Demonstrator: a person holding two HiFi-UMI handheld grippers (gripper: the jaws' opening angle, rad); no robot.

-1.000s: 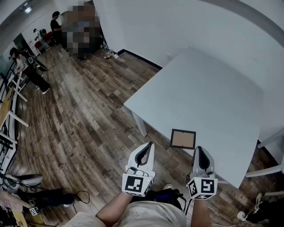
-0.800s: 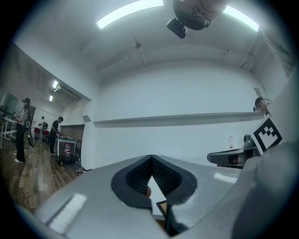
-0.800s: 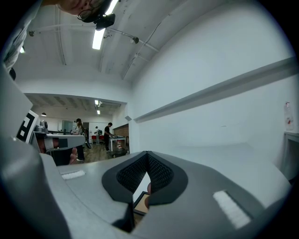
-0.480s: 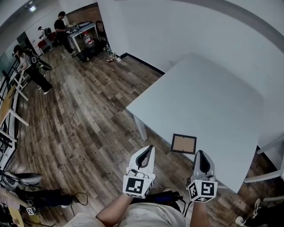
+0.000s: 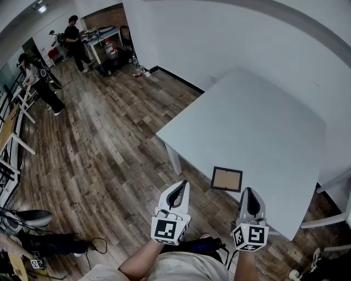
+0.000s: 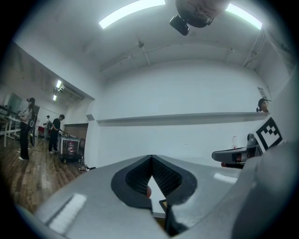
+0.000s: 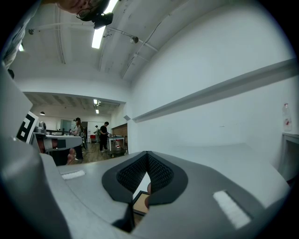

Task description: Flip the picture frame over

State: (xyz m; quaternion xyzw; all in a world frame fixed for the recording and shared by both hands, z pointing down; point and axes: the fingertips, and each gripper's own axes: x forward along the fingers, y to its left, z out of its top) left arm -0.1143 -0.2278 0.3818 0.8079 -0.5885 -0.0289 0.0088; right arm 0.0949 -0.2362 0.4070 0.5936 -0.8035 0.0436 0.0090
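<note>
Hardly anything has shifted: left gripper [image 5: 180, 189] and right gripper [image 5: 248, 196] hover as before, short of the surface's [image 5: 258, 126] near edge, both closed on nothing. Picture frame [image 5: 226, 179] lies flat near that edge, just ahead, brown panel up. It looks light, stiff, possibly glazed; pinching opposite sides of its dark rim seems safest.

White table [image 5: 258, 121] is standing on dark wood-plank floor [image 5: 104, 148], beside white walls [image 5: 230, 33]. Ceiling strip light [image 6: 132, 12] is glowing. One person [image 5: 72, 34] is standing at a far workbench [image 5: 104, 37].
</note>
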